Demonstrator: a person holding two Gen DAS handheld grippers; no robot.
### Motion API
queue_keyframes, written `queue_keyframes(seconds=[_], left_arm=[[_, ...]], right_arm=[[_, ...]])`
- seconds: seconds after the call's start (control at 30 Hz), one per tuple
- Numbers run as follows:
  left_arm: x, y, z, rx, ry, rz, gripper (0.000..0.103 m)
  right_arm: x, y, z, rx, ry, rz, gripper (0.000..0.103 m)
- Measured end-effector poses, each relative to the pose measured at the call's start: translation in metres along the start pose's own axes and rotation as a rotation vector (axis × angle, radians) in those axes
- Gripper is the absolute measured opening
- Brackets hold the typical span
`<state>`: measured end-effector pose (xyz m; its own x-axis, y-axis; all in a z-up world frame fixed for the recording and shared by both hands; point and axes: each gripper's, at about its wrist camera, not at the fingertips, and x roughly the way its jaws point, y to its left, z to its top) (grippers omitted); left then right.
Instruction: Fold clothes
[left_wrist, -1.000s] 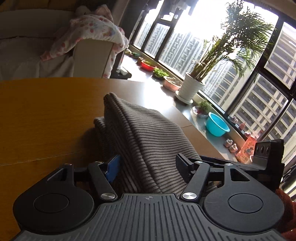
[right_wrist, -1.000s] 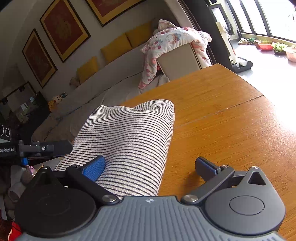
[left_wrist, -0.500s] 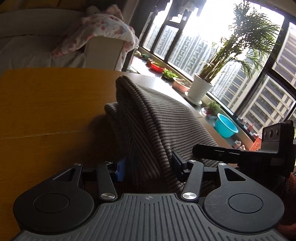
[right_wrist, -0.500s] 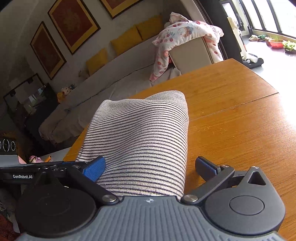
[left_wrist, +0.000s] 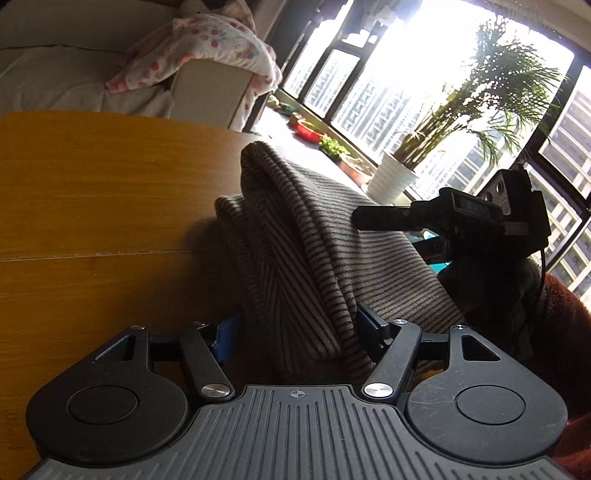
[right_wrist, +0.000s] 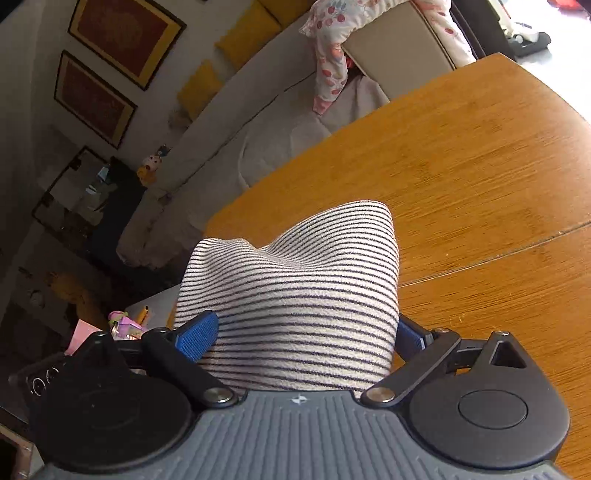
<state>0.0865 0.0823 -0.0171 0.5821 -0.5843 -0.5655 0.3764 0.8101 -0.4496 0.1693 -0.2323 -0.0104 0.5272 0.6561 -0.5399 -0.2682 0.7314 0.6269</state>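
A: Two grippers, we saw one striped garment (right_wrist: 295, 306) bunched on the wooden table (right_wrist: 480, 166).
B: Left gripper (left_wrist: 295, 328) had just widened, pads off it. Right gripper (right_wrist: 301, 332) was narrowing, pads touching, grip unclear.

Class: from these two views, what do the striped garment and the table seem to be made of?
Striped garment: probably a soft knit or fleece, matte; its surface looks fuzzy and it drapes in thick rounded folds. Table: wood or wood veneer, smooth with a slight sheen; orange-brown grain lines and a seam show.
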Motion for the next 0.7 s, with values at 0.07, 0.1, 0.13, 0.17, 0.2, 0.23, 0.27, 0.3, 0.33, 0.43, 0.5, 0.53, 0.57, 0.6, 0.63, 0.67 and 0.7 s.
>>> queue_keyframes(seconds=[0.07,0.1,0.13,0.17,0.2,0.23,0.27,0.3,0.33,0.43,0.5,0.53,0.57,0.6,0.63,0.67,0.7], left_arm=[[-0.002,0.003,-0.001,-0.004,0.003,0.002,0.072],[-0.003,0.005,-0.002,-0.006,0.004,0.002,0.073],[-0.004,0.006,-0.002,-0.007,0.006,0.002,0.075],[-0.004,0.007,-0.003,-0.007,0.007,0.002,0.076],[-0.004,0.007,-0.003,-0.007,0.007,0.003,0.076],[-0.004,0.007,-0.004,-0.007,0.006,0.004,0.076],[-0.005,0.007,-0.003,-0.003,0.003,0.009,0.076],[-0.005,0.006,-0.003,0.001,-0.003,0.018,0.076],[-0.006,0.005,-0.002,0.006,-0.007,0.025,0.076],[-0.008,-0.002,0.003,0.043,-0.012,0.050,0.076],[-0.013,-0.013,0.010,0.096,-0.020,0.066,0.073],[-0.018,-0.020,0.016,0.119,-0.039,0.065,0.069],[-0.023,-0.027,0.022,0.140,-0.061,0.059,0.068],[-0.026,-0.034,0.030,0.154,-0.086,0.041,0.068],[-0.028,-0.040,0.039,0.164,-0.111,0.017,0.068],[-0.026,-0.046,0.047,0.175,-0.131,-0.002,0.069],[-0.022,-0.053,0.056,0.187,-0.147,-0.018,0.069]], right_arm=[[-0.009,0.025,0.001,-0.117,-0.050,0.008,0.071],[-0.018,0.037,0.000,-0.165,-0.089,0.038,0.063],[-0.026,0.048,0.000,-0.212,-0.127,0.067,0.061],[-0.030,0.055,-0.002,-0.238,-0.138,0.076,0.060],[-0.033,0.061,-0.004,-0.264,-0.148,0.081,0.059],[-0.030,0.065,-0.007,-0.302,-0.148,0.025,0.059],[-0.023,0.063,-0.008,-0.320,-0.134,-0.048,0.059],[-0.016,0.060,-0.010,-0.337,-0.119,-0.121,0.059],[-0.008,0.057,-0.012,-0.352,-0.105,-0.191,0.059],[-0.005,0.029,-0.019,-0.273,-0.098,-0.191,0.060],[-0.008,0.029,-0.025,-0.275,-0.112,-0.206,0.061],[-0.008,0.032,-0.028,-0.295,-0.122,-0.226,0.061],[-0.008,0.036,-0.031,-0.320,-0.134,-0.251,0.063],[-0.008,0.040,-0.034,-0.349,-0.146,-0.278,0.065],[-0.007,0.043,-0.036,-0.377,-0.156,-0.297,0.067],[-0.006,0.045,-0.037,-0.405,-0.165,-0.316,0.068],[-0.007,0.048,-0.039,-0.420,-0.170,-0.327,0.068]])
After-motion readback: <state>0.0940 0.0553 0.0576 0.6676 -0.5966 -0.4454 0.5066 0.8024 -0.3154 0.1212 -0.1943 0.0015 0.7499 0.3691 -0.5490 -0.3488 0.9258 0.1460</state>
